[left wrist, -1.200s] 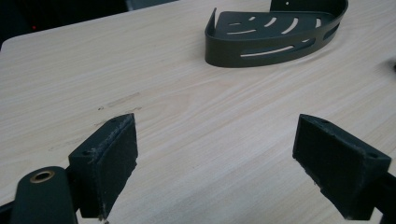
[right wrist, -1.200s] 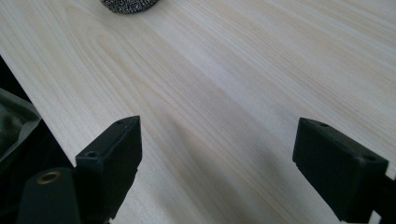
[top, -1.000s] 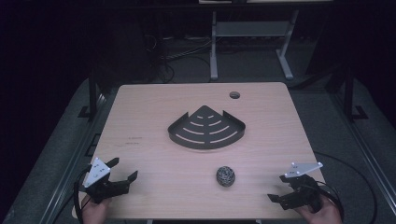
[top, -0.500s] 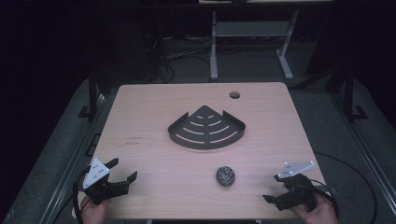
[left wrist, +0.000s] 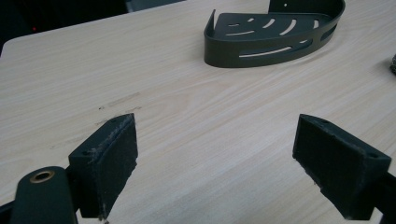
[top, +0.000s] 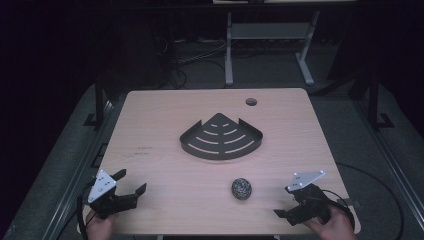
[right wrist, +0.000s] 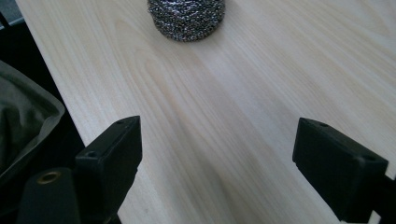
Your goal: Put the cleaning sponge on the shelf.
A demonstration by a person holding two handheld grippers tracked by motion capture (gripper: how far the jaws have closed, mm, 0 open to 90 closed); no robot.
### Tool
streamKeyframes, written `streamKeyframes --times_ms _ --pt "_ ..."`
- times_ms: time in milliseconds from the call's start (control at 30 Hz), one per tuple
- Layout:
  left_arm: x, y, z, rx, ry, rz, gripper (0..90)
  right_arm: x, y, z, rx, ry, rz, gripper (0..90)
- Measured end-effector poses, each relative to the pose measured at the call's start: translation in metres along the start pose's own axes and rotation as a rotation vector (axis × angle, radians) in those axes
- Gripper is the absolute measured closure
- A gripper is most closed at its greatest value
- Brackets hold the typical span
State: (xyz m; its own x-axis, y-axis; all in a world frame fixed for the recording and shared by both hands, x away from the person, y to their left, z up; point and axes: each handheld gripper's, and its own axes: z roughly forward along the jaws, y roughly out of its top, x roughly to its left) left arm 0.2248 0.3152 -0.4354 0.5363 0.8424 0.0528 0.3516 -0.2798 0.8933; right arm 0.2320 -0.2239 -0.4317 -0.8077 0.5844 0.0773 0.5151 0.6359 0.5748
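A pale wood-grain tabletop [top: 165, 130] carried a dark metal quarter-round corner shelf basket with curved slots [top: 221, 136] near its middle, its rounded wall facing the person's side. A small ball of silvery steel-wool scourer [top: 242, 189] lay nearer the front edge, well apart from the basket. A round cable hole [top: 251, 102] sat near the far right of the tabletop.

The left tool [top: 131, 184] rested at the front left corner, held by a hand [top: 101, 227] coming in from the bottom edge, with a grey three-cornered plate on top. Its jaws stood wide apart and released, with nothing between them; in the left gripper view the left tool [left wrist: 215, 163] showed only bare wood between its black pads [left wrist: 112, 158], with the basket [left wrist: 275, 35] farther off.

The right tool [top: 285, 202] sat at the front right corner, gripped by the person's other hand [top: 332, 222], and pointed toward the scourer. Its jaws were likewise spread and empty. In the right gripper view the right tool [right wrist: 217, 161] hung over bare wood near the tabletop's edge, with the scourer [right wrist: 187, 18] ahead, not touching either jaw.
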Motion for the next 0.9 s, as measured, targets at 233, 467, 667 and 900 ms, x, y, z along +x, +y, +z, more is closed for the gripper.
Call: streamKeyframes --times_ms 233,467,667,900 --pt "0.000 0.000 0.000 -0.002 0.001 -0.004 13.2 0.005 0.010 0.007 0.017 0.019 -0.031 15.3" --pt "-0.001 0.001 0.000 -0.008 -0.006 -0.001 13.2 0.009 0.022 0.013 0.038 0.030 -0.063 15.3" --pt "-0.001 0.001 0.001 -0.007 -0.008 -0.001 13.2 0.013 0.033 0.016 0.050 0.036 -0.098 15.3" --pt "-0.002 0.001 0.000 -0.008 -0.011 0.002 13.2 0.017 0.045 0.023 0.057 0.051 -0.131 15.3"
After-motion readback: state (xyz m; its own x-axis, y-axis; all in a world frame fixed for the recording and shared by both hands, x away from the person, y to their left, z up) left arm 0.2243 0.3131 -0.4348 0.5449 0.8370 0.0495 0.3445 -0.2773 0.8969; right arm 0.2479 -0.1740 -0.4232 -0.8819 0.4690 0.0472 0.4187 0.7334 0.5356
